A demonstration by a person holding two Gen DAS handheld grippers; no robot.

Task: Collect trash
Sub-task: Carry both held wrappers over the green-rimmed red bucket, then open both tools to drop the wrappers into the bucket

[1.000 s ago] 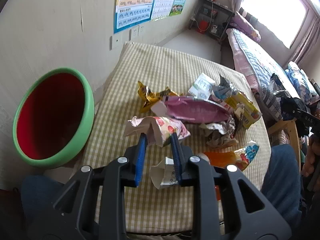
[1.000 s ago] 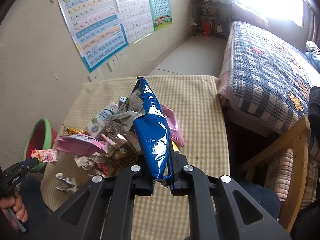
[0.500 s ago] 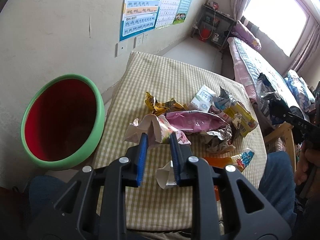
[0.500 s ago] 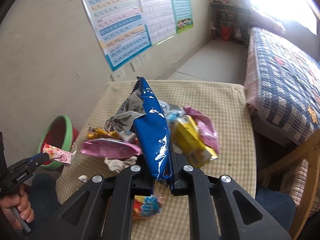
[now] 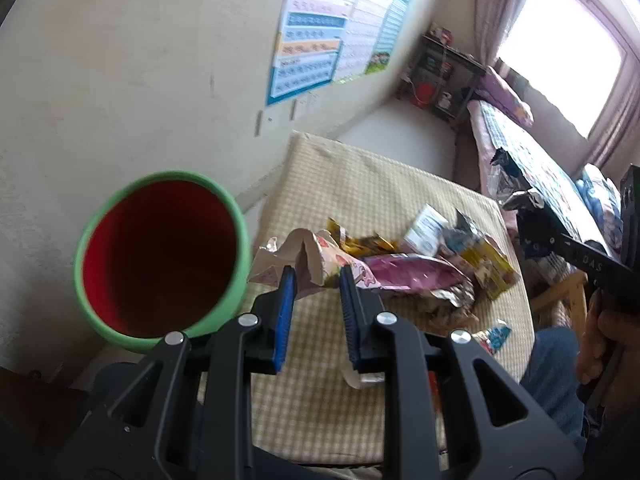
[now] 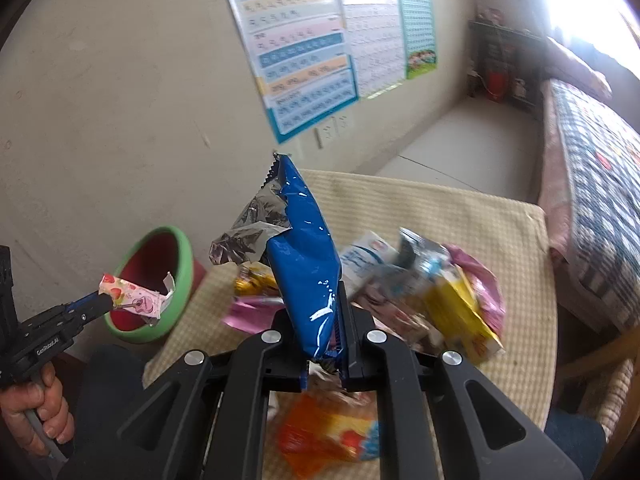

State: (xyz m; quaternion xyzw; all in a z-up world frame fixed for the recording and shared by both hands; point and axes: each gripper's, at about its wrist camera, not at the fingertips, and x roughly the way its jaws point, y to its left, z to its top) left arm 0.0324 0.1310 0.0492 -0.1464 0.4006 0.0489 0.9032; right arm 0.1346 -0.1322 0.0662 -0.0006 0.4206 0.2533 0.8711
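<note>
My left gripper (image 5: 314, 280) is shut on a pink strawberry-print wrapper (image 5: 316, 266) and holds it in the air beside the rim of the green bin with a red inside (image 5: 160, 256). The right wrist view shows that wrapper (image 6: 134, 296) over the bin's mouth (image 6: 154, 280). My right gripper (image 6: 324, 320) is shut on a blue foil bag (image 6: 306, 256), held upright above the table. That bag also shows at the right of the left wrist view (image 5: 516, 196).
A checked-cloth table (image 5: 372, 184) carries a heap of wrappers: a pink bag (image 5: 412, 276), a yellow box (image 6: 464, 312), a white carton (image 5: 426, 224) and an orange packet (image 6: 328, 436). A wall with posters is behind, a bed (image 6: 600, 184) to the right.
My left gripper lifted the strawberry wrapper off the table and carried it left toward the bin. My right gripper swung left with the blue bag, still raised.
</note>
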